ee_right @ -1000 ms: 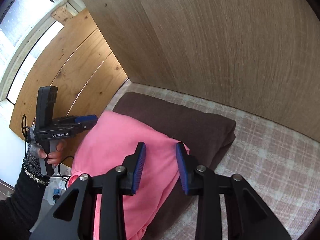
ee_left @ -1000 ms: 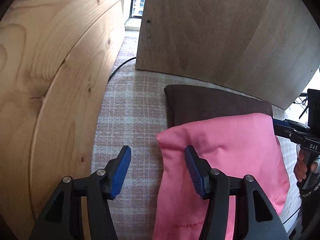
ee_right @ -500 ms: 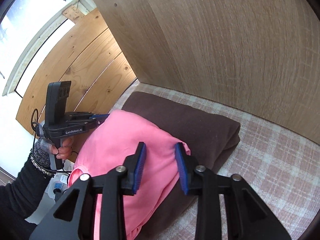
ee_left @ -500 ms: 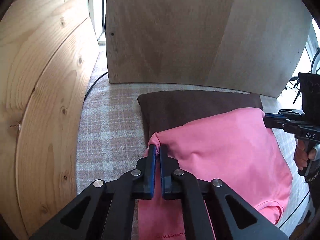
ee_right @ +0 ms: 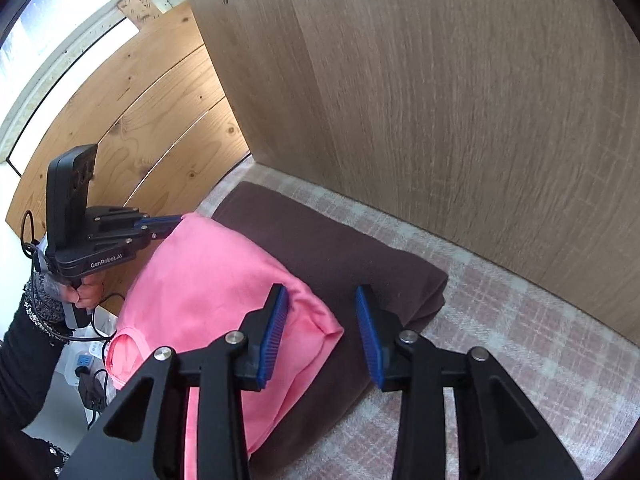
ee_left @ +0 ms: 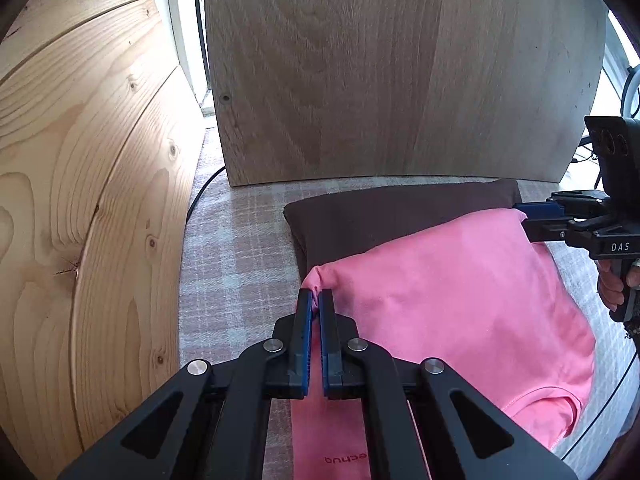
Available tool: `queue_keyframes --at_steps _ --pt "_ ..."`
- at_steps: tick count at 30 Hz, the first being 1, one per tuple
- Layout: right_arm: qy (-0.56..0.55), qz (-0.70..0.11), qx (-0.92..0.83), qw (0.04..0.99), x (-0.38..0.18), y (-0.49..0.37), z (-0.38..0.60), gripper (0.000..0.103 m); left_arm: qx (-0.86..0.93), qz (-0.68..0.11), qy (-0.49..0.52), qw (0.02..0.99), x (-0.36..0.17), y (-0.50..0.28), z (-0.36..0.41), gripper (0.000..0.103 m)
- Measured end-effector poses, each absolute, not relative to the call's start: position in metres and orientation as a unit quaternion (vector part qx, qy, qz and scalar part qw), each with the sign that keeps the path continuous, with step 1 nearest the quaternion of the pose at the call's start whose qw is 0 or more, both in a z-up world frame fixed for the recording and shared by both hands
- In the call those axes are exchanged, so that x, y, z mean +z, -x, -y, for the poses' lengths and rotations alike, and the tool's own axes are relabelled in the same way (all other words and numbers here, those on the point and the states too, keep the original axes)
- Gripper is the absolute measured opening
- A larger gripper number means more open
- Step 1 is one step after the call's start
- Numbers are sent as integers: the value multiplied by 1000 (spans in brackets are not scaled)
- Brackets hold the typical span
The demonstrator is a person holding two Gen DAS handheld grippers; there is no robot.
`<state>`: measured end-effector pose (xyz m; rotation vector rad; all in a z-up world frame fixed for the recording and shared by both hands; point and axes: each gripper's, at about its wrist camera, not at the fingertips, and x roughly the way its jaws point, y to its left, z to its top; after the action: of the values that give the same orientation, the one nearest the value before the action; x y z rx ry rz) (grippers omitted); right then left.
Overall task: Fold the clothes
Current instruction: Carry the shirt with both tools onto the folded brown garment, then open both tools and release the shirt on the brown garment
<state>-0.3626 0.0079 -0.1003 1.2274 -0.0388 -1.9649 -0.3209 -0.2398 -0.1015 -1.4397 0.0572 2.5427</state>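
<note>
A pink garment (ee_left: pixel 460 300) lies partly on top of a folded dark brown garment (ee_left: pixel 400 212) on a plaid-covered surface. My left gripper (ee_left: pixel 316 295) is shut on the pink garment's near left corner; the right wrist view shows it (ee_right: pixel 176 221) pinching that edge. My right gripper (ee_right: pixel 322 314) is open, its blue pads (ee_right: pixel 276 320) on either side of the pink garment's (ee_right: pixel 208 280) other corner without pressing it. That gripper (ee_left: pixel 522 216) appears in the left wrist view at the pink cloth's far right corner. The brown garment (ee_right: pixel 340 248) sticks out behind and beside the pink one.
An upright wooden board (ee_left: pixel 380 72) closes off the back. Pine planks (ee_left: pixel 100 200) wall the left side. A black cable (ee_left: pixel 200 192) runs along the plaid cover (ee_left: pixel 240 264). A person's hand and dark sleeve (ee_right: pixel 36 320) hold the left gripper. A power strip (ee_right: pixel 84 364) lies below.
My left gripper went from open beside the pink garment to shut on its corner and has lifted it slightly. My right gripper stayed open and shifted over the other corner.
</note>
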Motion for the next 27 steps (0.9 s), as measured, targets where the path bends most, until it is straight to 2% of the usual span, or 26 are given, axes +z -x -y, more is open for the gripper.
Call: queue_keyframes --at_steps 1,2,3,8,10,17,21,23,27 --pt "-487 17 -772 409 -102 360 -7 35 868 -21 485 110 -97 319 239 3" --pt "-485 19 -770 413 -102 358 -7 29 870 -22 480 110 -92 317 239 3" --pt "-483 21 -770 417 -103 355 -7 7 873 -23 475 111 -87 315 239 3" --pt "-443 79 -786 424 -76 341 -31 6 886 -29 449 114 -64 304 237 2" --pt "-424 79 -797 423 -60 332 -41 6 891 -31 439 115 -55 300 236 2" --pt "-463 19 -814 351 -75 350 -35 6 890 -53 448 67 -55 313 244 4" --pt "-485 -16 -819 306 -86 362 -31 10 889 -65 452 39 -54 320 249 7" --pt "-470 -24 -835 286 -77 357 -36 10 888 -71 454 25 -54 324 251 8" --pt "-429 -15 -850 305 -45 333 -41 15 887 -74 455 18 -50 318 252 11"
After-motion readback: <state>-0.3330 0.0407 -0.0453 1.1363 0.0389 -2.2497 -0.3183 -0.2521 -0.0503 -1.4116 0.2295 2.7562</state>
